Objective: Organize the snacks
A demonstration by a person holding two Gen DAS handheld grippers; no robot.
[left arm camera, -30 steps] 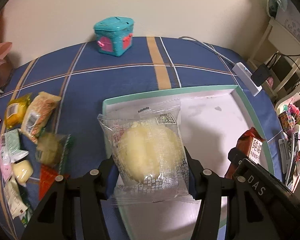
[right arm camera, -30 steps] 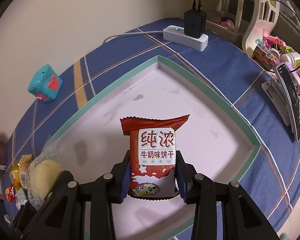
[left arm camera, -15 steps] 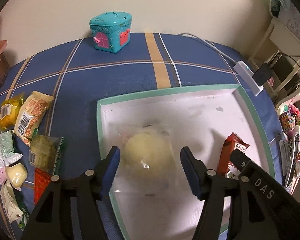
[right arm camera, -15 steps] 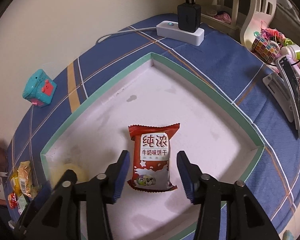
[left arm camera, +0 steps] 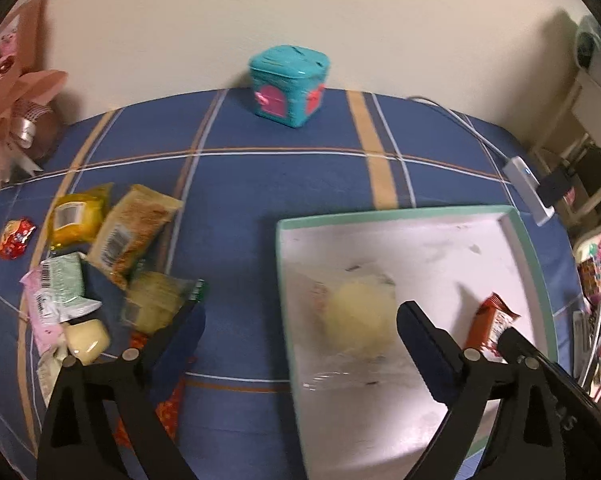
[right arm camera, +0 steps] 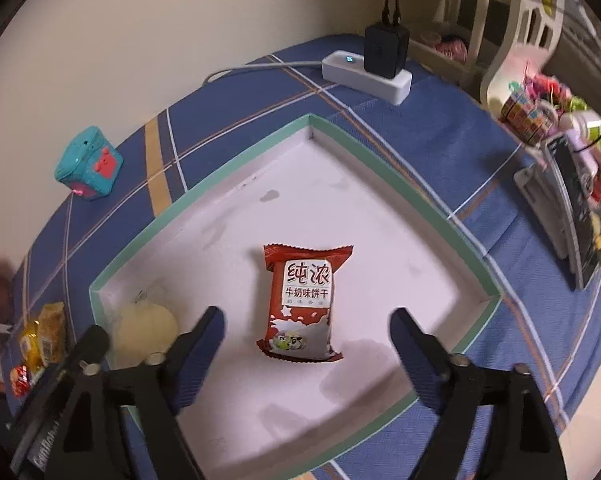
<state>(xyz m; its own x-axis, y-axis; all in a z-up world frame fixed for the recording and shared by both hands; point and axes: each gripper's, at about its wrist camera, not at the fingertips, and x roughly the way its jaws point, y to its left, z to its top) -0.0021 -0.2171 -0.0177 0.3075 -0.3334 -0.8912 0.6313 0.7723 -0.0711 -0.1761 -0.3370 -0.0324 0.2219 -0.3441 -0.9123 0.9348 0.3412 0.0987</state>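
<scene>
A white tray with a green rim (left arm camera: pixel 384 212) (right arm camera: pixel 236 162) lies on the blue plaid cloth. In it lie a pale round bun in a clear wrapper (left arm camera: pixel 358 322) (right arm camera: pixel 144 330) and a red milk biscuit packet (right arm camera: pixel 300 304) (left arm camera: pixel 494 326). My left gripper (left arm camera: pixel 300 320) is open and empty, straddling the tray's left rim, with the bun between its fingers. My right gripper (right arm camera: pixel 306 326) is open and empty, with the red packet lying between its fingers. Several loose snack packets (left arm camera: pixel 132 232) lie on the cloth left of the tray.
A teal toy box (left arm camera: pixel 286 84) (right arm camera: pixel 88 170) stands at the back by the wall. A white power strip with a black charger (right arm camera: pixel 366 74) lies at the back right. A pink bouquet (left arm camera: pixel 12 120) is at the far left. Clutter and a phone stand (right arm camera: pixel 568 208) sit at the right.
Both grippers let go of their snacks into the tray and opened wide. The left gripper has shifted left toward the loose packets. The right gripper has drawn back a little.
</scene>
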